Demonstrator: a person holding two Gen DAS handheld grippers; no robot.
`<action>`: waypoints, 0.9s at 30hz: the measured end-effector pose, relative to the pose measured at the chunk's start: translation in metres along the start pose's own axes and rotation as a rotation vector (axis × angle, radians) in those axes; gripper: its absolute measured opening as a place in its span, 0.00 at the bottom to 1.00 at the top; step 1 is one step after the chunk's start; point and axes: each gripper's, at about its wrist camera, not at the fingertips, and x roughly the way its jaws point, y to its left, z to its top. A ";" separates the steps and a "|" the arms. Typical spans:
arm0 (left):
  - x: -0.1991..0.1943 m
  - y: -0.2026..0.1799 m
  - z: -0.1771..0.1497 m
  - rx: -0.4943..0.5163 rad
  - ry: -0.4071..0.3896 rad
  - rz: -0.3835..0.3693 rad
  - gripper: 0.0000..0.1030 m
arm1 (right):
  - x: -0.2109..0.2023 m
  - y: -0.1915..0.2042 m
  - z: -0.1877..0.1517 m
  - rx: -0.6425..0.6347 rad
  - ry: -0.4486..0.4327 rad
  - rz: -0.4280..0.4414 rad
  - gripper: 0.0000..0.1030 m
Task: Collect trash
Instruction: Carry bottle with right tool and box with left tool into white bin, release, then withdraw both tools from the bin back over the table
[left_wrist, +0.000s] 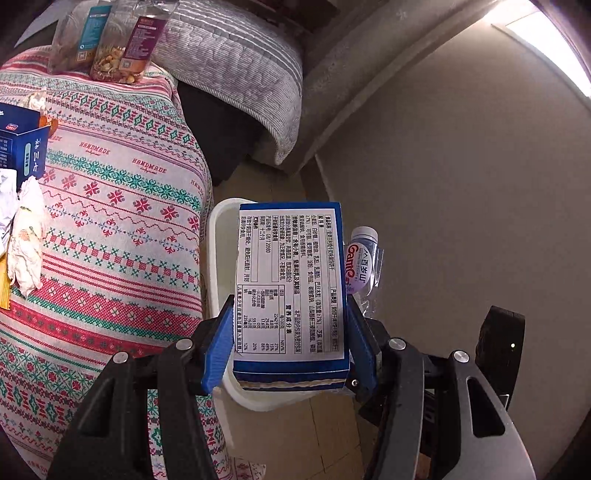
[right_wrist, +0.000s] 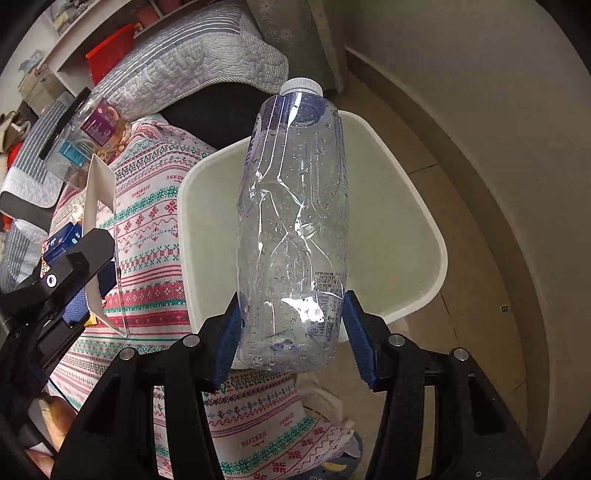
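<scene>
Patterned tablecloth (left_wrist: 122, 206) spread wide at left, more litter waiting on it: 2 snack bags (left_wrist: 110, 40), an open blue carton (left_wrist: 22, 147), crumpled tissue (left_wrist: 27, 236). White plastic bin (right_wrist: 406, 206) down on the floor just beside the cloth's edge, mouth open and nothing visible inside. Both catches hanging right over that mouth.

Right gripper (right_wrist: 291, 332) clamped on a crushed clear water bottle (right_wrist: 295, 206), pads pressing near its base. Long axis running straight out from the gripper, white cap at the far end, pointing away and down toward the bin's far rim.

Left gripper (left_wrist: 291, 332) clenched on a blue biscuit box (left_wrist: 291, 280), pads on the 2 narrow sides at the near end. Printed label face up, long axis also running straight ahead over the bin, far end aimed at the rim nearest the wall.

Bin directly beneath and ahead of both; neither hand plainly nearer. Looks like a straight release from each, bottle likely to tip cap first.
</scene>
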 end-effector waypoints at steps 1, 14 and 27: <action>0.007 0.002 0.000 -0.009 0.006 -0.005 0.54 | 0.004 -0.002 0.000 0.013 0.003 0.008 0.49; 0.018 0.012 -0.013 -0.015 0.068 0.076 0.58 | 0.018 -0.003 -0.003 0.068 0.047 0.045 0.72; -0.106 0.042 0.009 0.168 -0.021 0.372 0.66 | -0.050 0.109 0.000 -0.143 -0.039 0.152 0.69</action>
